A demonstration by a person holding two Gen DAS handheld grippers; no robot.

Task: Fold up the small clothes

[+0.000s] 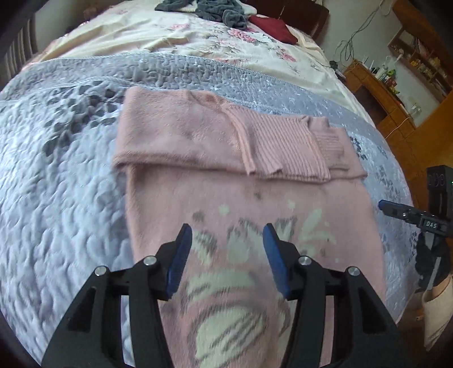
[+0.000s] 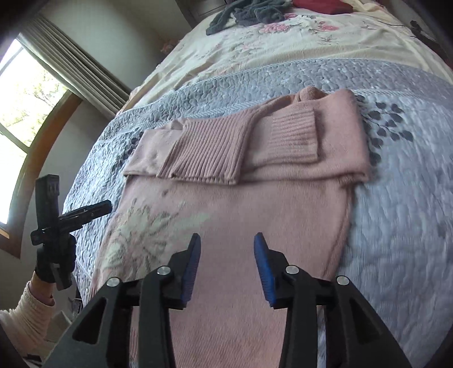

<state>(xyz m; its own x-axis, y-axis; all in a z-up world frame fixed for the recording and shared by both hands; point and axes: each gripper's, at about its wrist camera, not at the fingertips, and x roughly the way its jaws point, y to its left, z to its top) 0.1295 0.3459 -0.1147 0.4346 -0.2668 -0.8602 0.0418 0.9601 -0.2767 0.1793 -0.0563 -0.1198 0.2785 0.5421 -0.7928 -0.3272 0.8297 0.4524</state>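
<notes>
Over on the left, the left gripper (image 1: 228, 237) hangs above the near half of the pink sweater (image 1: 254, 198), its blue-padded fingers (image 1: 181, 257) spread wide and holding nothing, right over the white-and-grey knitted pattern (image 1: 226, 269). The sweater lies flat on the grey quilted bedspread (image 1: 56, 198), running away from the gripper, and its far end is folded back toward us, so the ribbed sleeve cuff (image 1: 328, 147) lies on top of that fold. Moving across to the right, the right gripper (image 2: 226, 249) sits above the plain pink stretch of the same sweater (image 2: 254, 203), jaws well apart and empty, with the folded band and its ribbed cuff (image 2: 294, 138) just ahead of the fingertips. From the right wrist view the left gripper (image 2: 106, 206) shows at the sweater's left edge, held by a black-gloved hand (image 2: 55, 263) with a cream sleeve (image 2: 25, 314) below. Further up the bed, a floral cream sheet (image 2: 254, 48) carries a heap of dark grey clothes (image 2: 249, 14) and a red garment (image 1: 271, 27), well apart from the sweater.
</notes>
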